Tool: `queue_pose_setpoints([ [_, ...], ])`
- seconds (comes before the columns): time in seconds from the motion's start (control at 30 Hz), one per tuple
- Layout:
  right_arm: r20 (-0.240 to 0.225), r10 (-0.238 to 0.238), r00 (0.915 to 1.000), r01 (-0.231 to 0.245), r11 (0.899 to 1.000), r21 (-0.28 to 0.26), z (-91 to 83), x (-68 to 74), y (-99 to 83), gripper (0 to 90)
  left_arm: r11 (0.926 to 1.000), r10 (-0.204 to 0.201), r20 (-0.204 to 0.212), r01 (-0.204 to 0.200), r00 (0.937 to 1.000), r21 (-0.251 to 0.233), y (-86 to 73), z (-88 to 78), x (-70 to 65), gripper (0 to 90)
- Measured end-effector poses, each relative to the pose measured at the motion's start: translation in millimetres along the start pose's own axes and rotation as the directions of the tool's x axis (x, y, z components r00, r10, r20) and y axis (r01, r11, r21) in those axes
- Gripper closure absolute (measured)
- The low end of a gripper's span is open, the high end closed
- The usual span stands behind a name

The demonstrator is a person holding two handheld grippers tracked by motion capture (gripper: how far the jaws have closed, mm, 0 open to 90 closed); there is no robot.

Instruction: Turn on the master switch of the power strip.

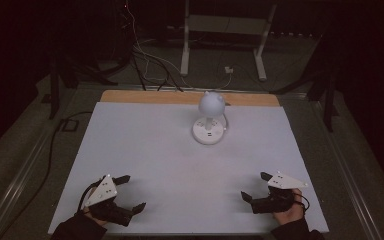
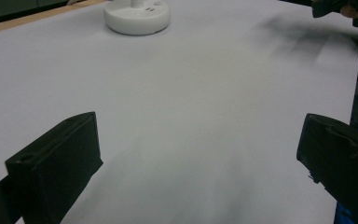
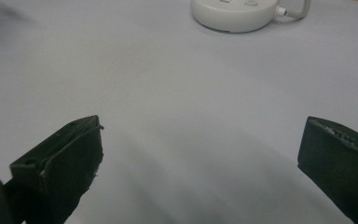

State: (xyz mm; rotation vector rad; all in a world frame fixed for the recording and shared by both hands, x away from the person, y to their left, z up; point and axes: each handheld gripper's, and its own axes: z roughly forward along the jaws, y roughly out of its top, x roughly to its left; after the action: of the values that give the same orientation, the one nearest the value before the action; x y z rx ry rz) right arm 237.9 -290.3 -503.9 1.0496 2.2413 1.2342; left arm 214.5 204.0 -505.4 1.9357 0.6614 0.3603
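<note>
**Lamp untouched, both grippers parked at the near edge**

Dim room, white table sheet (image 1: 145, 150) with a wooden strip along the far edge. Small white desk lamp (image 1: 209, 120) stands upright at far centre, round base flat on the sheet, its cord looping off the right side of the base. Work looks unstarted: nothing gripped, nothing contacted.

Left gripper (image 1: 130, 192) sits at the near-left corner, jaws spread wide, empty. Right gripper (image 1: 256, 186) sits near-right, jaws also wide apart, holding nothing. Both are well apart from the lamp.

Left to do: everything, reach and contact included. Probably the base buttons or the head are the target; too dark to say which.

Room: open bare sheet between grippers and lamp, no obstacles. Only constraints are the cord behind the base and the sheet's near edge just behind both hands.
</note>
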Motion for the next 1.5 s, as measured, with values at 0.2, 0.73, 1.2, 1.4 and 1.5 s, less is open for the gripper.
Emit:
queue_pose_setpoints([
  [0.2, 0.011, -0.023, 0.9997, 0.022, 0.999, 0.032, 1.4, 2.6, 0.5, 0.0, 1.0, -0.001, 0.002, 0.001, 1.0, -0.003, 0.0, 0.0, 0.3, 0.1],
  [0.73, 0.032, -0.05, 0.9982, 0.049, 0.998, 0.037, 3.7, 7.0, 1.0, 0.0, 0.9997, -0.01, 0.029, 0.011, 0.9995, -0.023, 1.4, -0.2, -0.9, 0.1],
  [1.2, 0.008, -0.049, 0.9988, 0.048, 0.998, 0.043, 5.6, 15.4, 9.7, 0.0, 0.9995, -0.001, 0.036, 0.002, 0.9993, -0.031, 1.6, -0.7, -1.4, 0.2],
  [1.4, -0.013, -0.034, 0.9993, 0.035, 0.998, 0.043, 6.1, 18.1, 16.6, 0.0, 0.9994, -0.003, 0.037, 0.005, 0.9993, -0.033, 1.7, -0.7, -1.4, 0.2],
  [1.5, -0.034, -0.03, 0.999, 0.031, 0.998, 0.048, 6.4, 20.5, 20.6, 0.0, 0.9995, -0.001, 0.039, 0.003, 0.9993, -0.033, 1.8, -0.5, -1.6, 0.1],
])
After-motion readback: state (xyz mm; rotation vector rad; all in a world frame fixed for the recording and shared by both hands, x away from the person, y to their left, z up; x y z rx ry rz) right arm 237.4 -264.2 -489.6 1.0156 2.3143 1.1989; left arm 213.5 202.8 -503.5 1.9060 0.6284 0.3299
